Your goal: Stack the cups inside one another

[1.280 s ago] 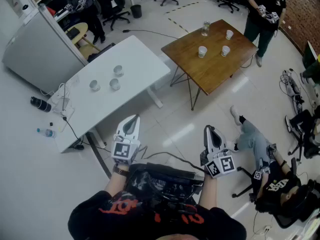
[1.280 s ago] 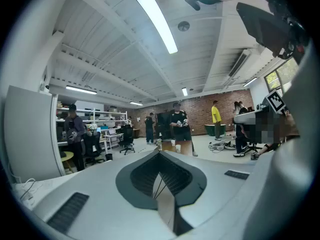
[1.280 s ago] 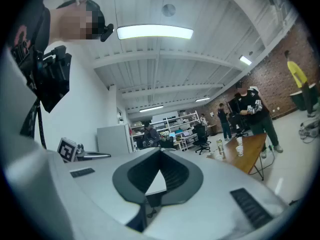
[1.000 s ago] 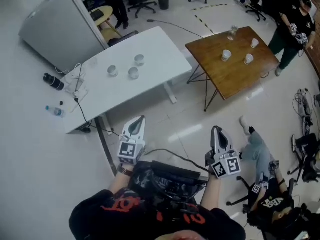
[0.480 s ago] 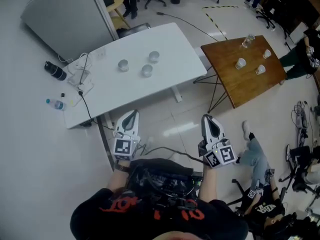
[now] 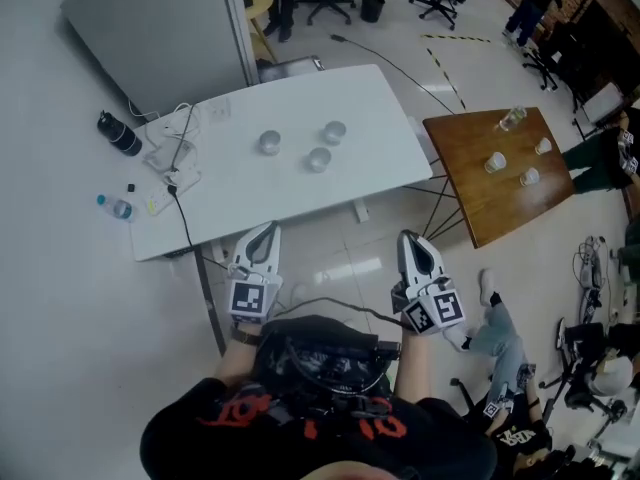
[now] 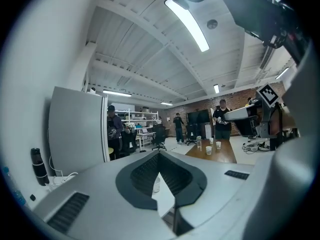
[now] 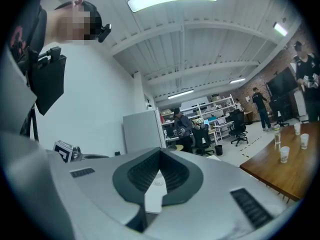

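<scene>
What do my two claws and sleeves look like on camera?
The left claw and right claw are pale grey tapered shells with dark ribbed pads. Each carries a cube with black-and-white square markers. A thin black cable runs between them. The top is black with red print.

White table (image 6: pixel 380 98): three cups (image 6: pixel 319 158) near middle, cables (image 6: pixel 175 163) at left end.
</scene>
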`<state>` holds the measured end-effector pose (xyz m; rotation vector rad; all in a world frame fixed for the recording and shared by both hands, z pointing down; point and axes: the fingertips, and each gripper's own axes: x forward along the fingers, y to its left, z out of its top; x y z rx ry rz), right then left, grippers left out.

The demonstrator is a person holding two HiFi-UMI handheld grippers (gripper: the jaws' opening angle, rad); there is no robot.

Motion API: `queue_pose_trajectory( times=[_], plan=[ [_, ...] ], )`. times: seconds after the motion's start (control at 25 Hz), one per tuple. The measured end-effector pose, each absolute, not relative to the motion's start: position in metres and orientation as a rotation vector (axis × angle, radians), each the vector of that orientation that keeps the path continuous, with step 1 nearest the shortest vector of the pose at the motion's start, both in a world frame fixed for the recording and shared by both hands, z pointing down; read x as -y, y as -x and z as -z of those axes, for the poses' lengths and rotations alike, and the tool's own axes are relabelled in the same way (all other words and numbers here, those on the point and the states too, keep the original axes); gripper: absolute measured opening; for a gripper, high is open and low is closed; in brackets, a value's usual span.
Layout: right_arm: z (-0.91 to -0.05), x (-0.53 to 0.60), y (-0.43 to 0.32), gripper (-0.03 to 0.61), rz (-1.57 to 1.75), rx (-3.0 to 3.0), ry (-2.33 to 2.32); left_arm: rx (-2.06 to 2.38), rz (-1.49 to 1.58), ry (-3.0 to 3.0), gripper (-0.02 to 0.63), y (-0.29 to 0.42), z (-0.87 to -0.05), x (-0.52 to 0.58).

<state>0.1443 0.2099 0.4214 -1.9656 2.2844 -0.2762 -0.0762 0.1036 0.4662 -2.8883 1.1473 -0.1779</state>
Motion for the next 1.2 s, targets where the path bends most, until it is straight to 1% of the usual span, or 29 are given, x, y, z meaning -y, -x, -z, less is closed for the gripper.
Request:
queue_pose_trajectory(
  times=[0.32,0.52,0.76,1.2],
  plan=[
    [-0.415,-0.156,-0.107,0.006,0.268,-2.316,1.897,-1.148,0.133,2.906,0.003,0.104,-0.468,-0.068],
    [-0.422,-0.142,-0.101,0.006,0.335,-2.317,1.86,-1.196,0.107,2.892,0.003,0.116,-0.464,-0.051],
    [-0.425,-0.123,-0.118,0.006,0.361,-2.338,1.84,-1.251,0.181,2.913,0.002,0.105,-0.474,-0.041],
    [-0.422,-0.035,-0.163,0.006,0.337,-2.496,1.641,-1.505,0.099,2.872,0.003,0.078,-0.454,0.019]
  ],
)
